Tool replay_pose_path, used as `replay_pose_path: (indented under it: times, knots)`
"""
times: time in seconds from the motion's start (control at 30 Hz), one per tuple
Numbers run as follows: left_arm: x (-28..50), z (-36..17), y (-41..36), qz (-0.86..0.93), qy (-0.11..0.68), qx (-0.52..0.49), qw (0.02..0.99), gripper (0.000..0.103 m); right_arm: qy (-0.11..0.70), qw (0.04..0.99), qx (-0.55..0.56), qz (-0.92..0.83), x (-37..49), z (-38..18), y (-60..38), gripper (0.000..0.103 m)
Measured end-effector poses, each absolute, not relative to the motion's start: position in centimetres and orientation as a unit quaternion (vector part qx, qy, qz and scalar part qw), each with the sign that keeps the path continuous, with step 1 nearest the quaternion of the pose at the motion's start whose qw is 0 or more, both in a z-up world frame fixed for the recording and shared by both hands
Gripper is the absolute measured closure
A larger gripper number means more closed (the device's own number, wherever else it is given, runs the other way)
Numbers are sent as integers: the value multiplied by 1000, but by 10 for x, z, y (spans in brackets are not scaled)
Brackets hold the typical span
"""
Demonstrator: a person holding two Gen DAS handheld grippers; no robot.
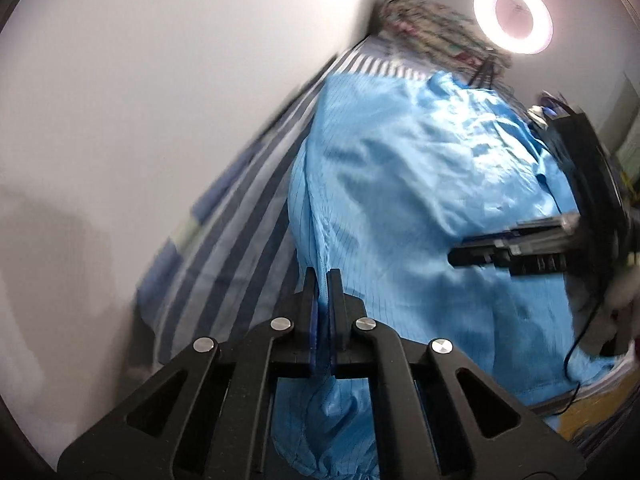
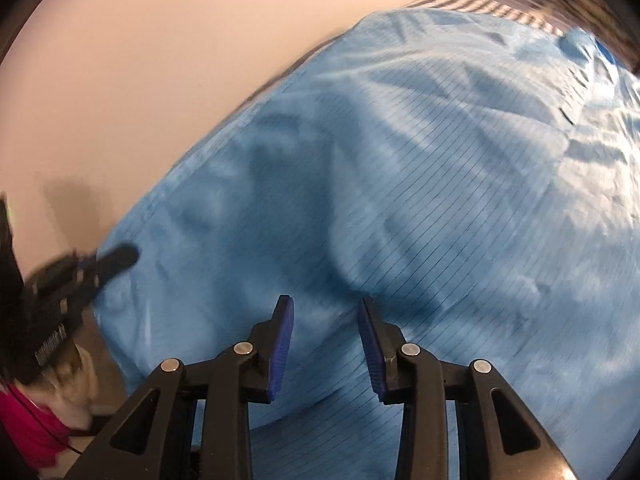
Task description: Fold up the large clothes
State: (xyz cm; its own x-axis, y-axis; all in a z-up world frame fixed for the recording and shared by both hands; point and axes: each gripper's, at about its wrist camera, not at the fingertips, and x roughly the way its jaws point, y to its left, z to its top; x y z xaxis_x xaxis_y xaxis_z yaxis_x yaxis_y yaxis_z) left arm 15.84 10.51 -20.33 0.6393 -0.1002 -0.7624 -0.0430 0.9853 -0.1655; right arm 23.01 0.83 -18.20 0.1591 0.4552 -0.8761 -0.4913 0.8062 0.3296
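Left hand-held gripper (image 1: 323, 280) clamped on a fold of blue garment (image 1: 420, 184); right hand-held gripper (image 2: 326, 312) part open above it, empty.

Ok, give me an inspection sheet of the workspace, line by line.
Surface: striped sheet on a bed.
Job's things: blue garment spread out, wrinkled.
Clutter: patterned cloth at the far end.
Grippers: left gripper shut on a garment fold; right gripper open above the cloth.
Cables: black cable by the garment's edge.
Surroundings: white wall, lit ring light.
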Motion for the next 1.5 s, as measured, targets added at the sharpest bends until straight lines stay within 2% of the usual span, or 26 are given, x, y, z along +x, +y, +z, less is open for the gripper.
replay_pose_path:
  times: [0.03,0.1,0.13,0.5,0.67,0.73,0.8,0.9,1.2,1.5]
  knots:
    - [157,-200,102,-17,419,-73,905,102,558,769,7,310,238,-170,6,59]
    - [156,-193,96,-19,410,-52,910,102,542,778,47,314,252,-151,5,45]
    - [156,-191,93,-21,407,-45,912,102,539,777,63,319,259,-145,7,44]
    - [154,-184,67,-37,389,25,920,102,560,752,82,339,306,-142,85,43]
    - [156,-184,63,-44,386,38,921,102,581,754,30,305,318,-156,122,44]
    - [155,-183,61,-46,385,44,921,102,593,755,2,281,324,-167,133,50]
    - [156,-183,58,-48,384,51,921,102,604,747,8,279,327,-178,135,84]
    - [157,-182,54,-51,382,61,921,102,594,752,27,285,324,-178,130,101]
    - [145,-166,23,-79,355,113,925,102,531,778,124,312,301,-140,70,103]
    - [135,-152,-17,-140,343,146,917,102,473,791,252,294,268,-136,-25,103]
